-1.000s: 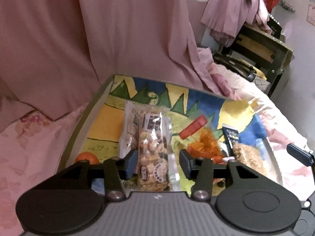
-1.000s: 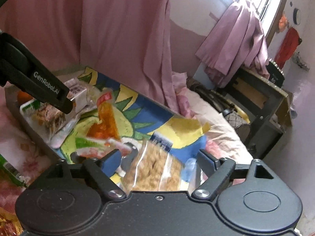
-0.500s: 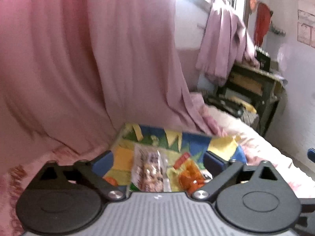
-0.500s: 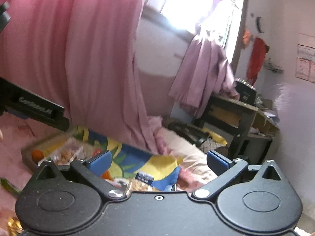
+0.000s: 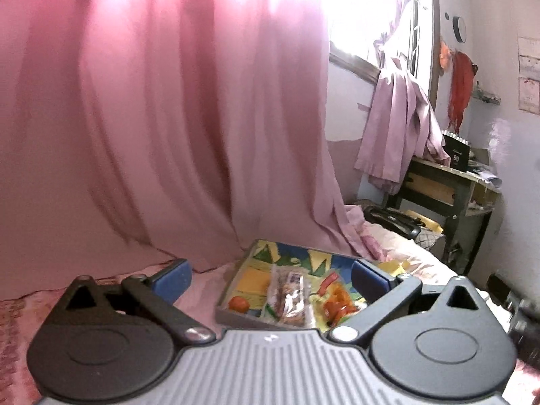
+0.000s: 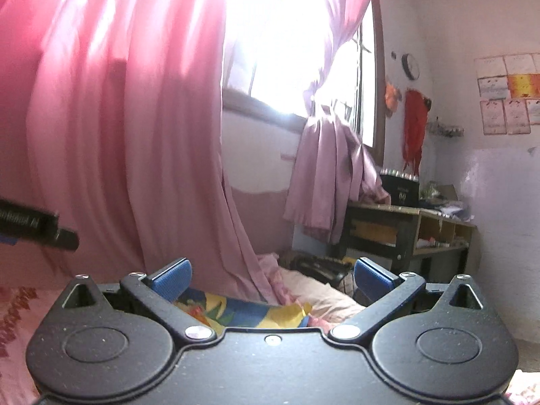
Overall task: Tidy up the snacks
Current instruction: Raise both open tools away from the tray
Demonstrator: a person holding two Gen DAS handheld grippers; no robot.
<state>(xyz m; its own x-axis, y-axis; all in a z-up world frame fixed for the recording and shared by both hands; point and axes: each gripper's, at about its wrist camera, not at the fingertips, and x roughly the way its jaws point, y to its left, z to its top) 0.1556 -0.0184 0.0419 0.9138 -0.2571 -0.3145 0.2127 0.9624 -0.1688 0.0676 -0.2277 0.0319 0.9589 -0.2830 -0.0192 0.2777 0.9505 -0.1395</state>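
A shallow grey tray [image 5: 233, 317] with a colourful printed lining lies on the pink bedspread. In it are a clear packet of mixed snacks [image 5: 290, 295], an orange packet [image 5: 337, 305] and a small orange fruit [image 5: 238, 303]. My left gripper [image 5: 270, 278] is open and empty, raised above and behind the tray. My right gripper [image 6: 271, 276] is open and empty, lifted high; only a strip of the tray's lining [image 6: 243, 314] shows below it. Part of the left gripper [image 6: 37, 227] shows at the right wrist view's left edge.
A pink curtain [image 5: 168, 118] hangs behind the bed. A bright window [image 6: 287, 50] is beyond it. A desk [image 6: 411, 233] with clutter stands at the right, with a black bag [image 5: 395, 221] beside it. Pink floral bedding [image 5: 20, 320] spreads at left.
Both grippers opened wide, let go of their snack packets and rose back away from the tray. The views tilted up toward the curtain and window.
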